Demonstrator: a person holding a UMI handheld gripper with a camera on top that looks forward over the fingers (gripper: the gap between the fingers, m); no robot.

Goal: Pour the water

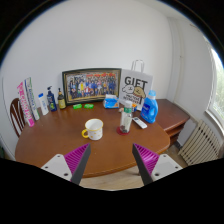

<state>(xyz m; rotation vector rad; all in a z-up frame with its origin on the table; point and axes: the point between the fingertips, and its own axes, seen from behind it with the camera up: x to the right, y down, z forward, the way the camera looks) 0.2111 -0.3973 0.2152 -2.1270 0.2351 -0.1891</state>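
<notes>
A round wooden tabletop (60,140) fills the room's centre, a white wall behind it and a radiator (203,140) standing off to one side. One framed group photograph (91,83) leans against the wall at the tabletop's far edge, with one white bag marked "GIFT" (136,86) beside it and one large blue jug (150,106) in front of the bag. A row of bottles (50,100), four or so, lines the far edge beside the photograph, next to a tall pink box (25,102). One clear tumbler (126,119) stands near the middle, and one white mug with a yellow inside (93,128) sits apart from it, both well beyond the fingers. The gripper (111,160) hangs short of the near edge, its fingers spread wide and holding nothing. The pour appears not yet begun: this reads as the approach. The next move likely calls for closing in on whichever vessel holds the water, possibly the tumbler, and squaring the fingers around it before lifting toward the mug.
</notes>
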